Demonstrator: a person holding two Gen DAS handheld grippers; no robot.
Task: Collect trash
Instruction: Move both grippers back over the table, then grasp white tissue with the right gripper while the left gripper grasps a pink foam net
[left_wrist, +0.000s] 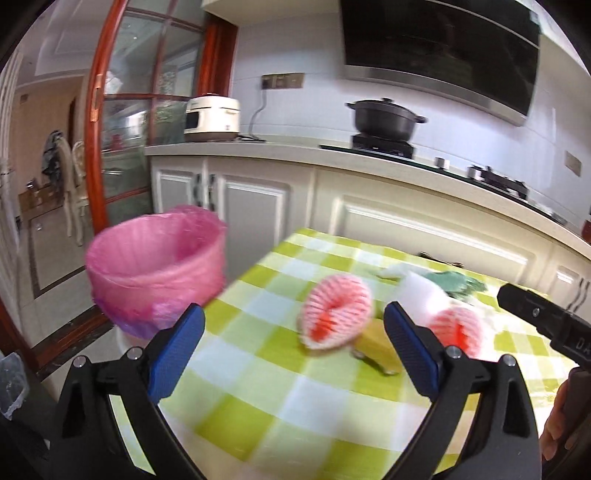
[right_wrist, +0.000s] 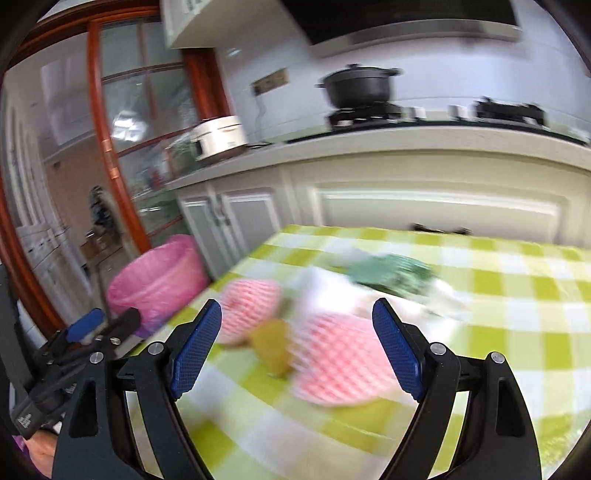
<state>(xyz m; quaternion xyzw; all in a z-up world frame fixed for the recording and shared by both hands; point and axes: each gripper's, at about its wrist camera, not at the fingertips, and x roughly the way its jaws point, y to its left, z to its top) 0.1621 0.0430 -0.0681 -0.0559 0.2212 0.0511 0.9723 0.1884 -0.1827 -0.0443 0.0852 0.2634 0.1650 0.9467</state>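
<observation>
While the trash lies loose on the checked tablecloth (left_wrist: 280, 406), you have nothing in either tool. Two pink foam fruit nets sit mid-frame: one (left_wrist: 334, 312) at the centre of the left wrist view, the other (right_wrist: 340, 363) low in the right wrist view, with a yellowish scrap (right_wrist: 275, 347) between them and a green wrapper (right_wrist: 388, 271) and some white paper behind. Your left gripper (left_wrist: 293, 347) has its jaws spread wide and empty; your right gripper (right_wrist: 297, 343) is likewise wide and empty, framing the nearer net. The pink-lined bin (left_wrist: 159, 266) stands off the table's left edge, at the left of both views. Both views are blurred, so slow down, centre one net between the pads, lower until they straddle it, then close gently, since foam probably squashes and slips.
</observation>
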